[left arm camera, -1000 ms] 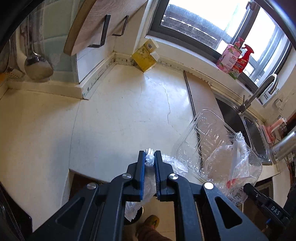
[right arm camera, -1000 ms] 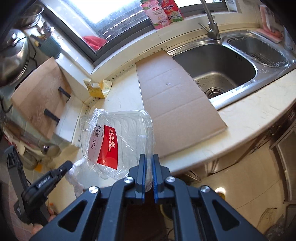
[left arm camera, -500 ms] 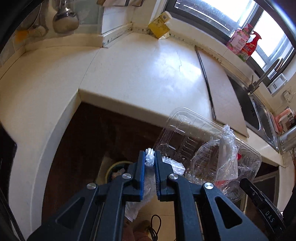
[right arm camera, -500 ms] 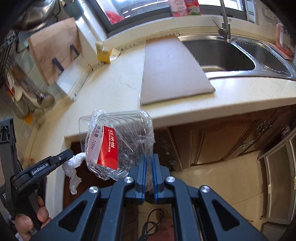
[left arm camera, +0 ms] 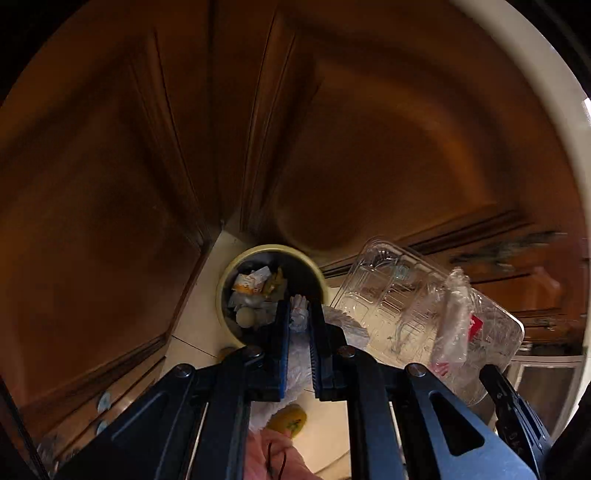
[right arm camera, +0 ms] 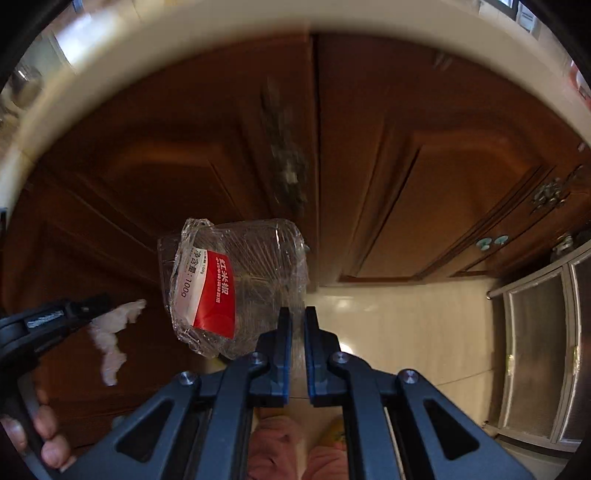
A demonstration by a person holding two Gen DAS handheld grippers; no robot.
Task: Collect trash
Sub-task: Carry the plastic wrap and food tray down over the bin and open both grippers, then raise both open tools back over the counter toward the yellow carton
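My left gripper (left arm camera: 298, 314) is shut on a crumpled clear plastic bag (left arm camera: 300, 321) and points down just over a round yellow-rimmed trash bin (left arm camera: 272, 250) on the floor, with rubbish inside. My right gripper (right arm camera: 297, 317) is shut on the rim of a clear plastic tray (right arm camera: 236, 288) wrapped in film with a red and white label. That tray (left arm camera: 424, 314) hangs to the right of the bin in the left wrist view. The left gripper (right arm camera: 92, 306) with its white bag (right arm camera: 110, 332) shows at the left of the right wrist view.
Dark brown wooden cabinet doors (right arm camera: 369, 147) stand close behind, under the pale counter edge (right arm camera: 258, 18). The floor (right arm camera: 406, 325) is cream tile. A glass-fronted cabinet (right arm camera: 535, 350) stands at the right. The person's pink-clad legs (left arm camera: 273, 458) and a yellow slipper (left arm camera: 290, 417) are below.
Both grippers have dropped from counter height to in front of the lower cabinets, keeping their loads. The counter and sink have left view; the trash bin now lies just under the left gripper.
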